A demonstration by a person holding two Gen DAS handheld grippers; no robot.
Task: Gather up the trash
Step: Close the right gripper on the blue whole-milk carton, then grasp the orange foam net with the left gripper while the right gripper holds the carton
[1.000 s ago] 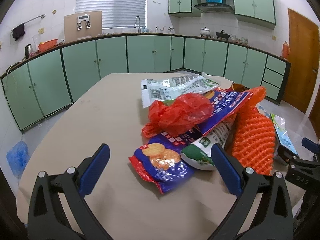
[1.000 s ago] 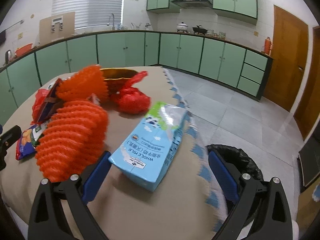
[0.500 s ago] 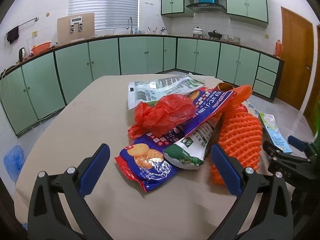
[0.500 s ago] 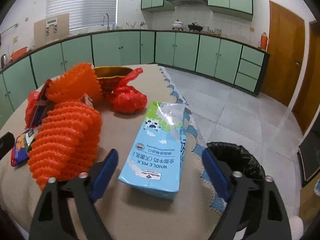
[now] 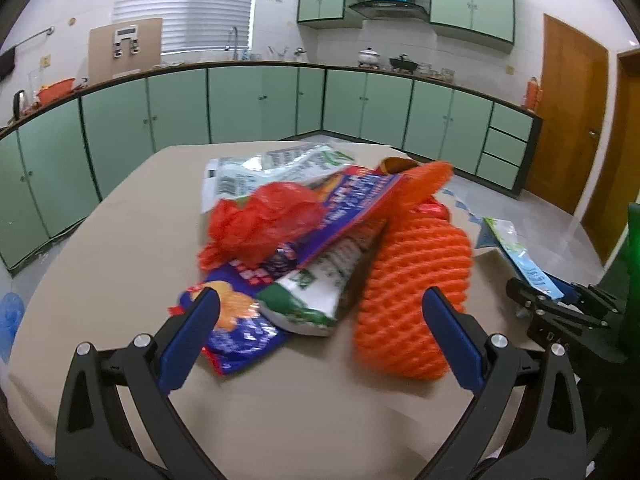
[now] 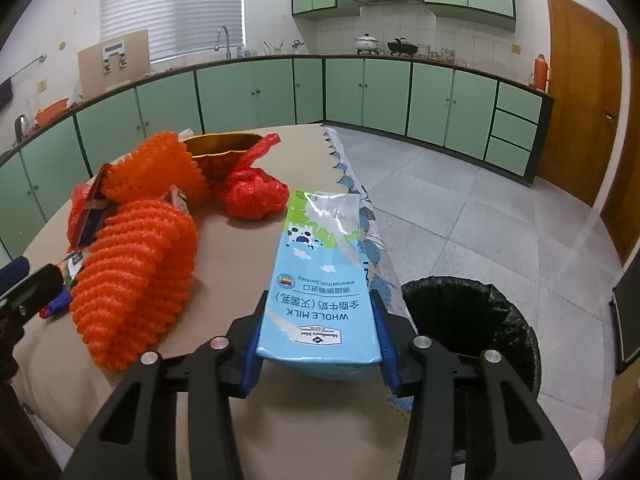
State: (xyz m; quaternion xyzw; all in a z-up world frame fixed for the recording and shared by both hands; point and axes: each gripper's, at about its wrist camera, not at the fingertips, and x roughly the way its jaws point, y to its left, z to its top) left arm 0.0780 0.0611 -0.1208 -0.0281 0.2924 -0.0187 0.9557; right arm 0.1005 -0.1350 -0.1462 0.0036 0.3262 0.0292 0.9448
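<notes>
A light blue whole milk carton (image 6: 320,264) lies at the table's right edge. My right gripper (image 6: 318,300) is closing on its near end, and both blue pads touch the carton's sides. The same carton (image 5: 528,268) shows at the far right of the left wrist view. My left gripper (image 5: 320,300) is open just above the table (image 5: 120,260). Between and beyond its fingers lie a blue snack wrapper (image 5: 240,332), a green and white packet (image 5: 312,300) and an orange foam net (image 5: 416,280). A crumpled red plastic bag (image 5: 264,220) lies on top of the pile.
A bin with a black liner (image 6: 472,320) stands on the floor right of the table, below the carton. A second tied red bag (image 6: 252,196) and a gold bowl (image 6: 224,148) sit farther back. Green cabinets line the walls.
The right jaws have closed in from wide apart onto the milk carton's sides. The left gripper has swung rightward, so the trash pile now lies between its fingers.
</notes>
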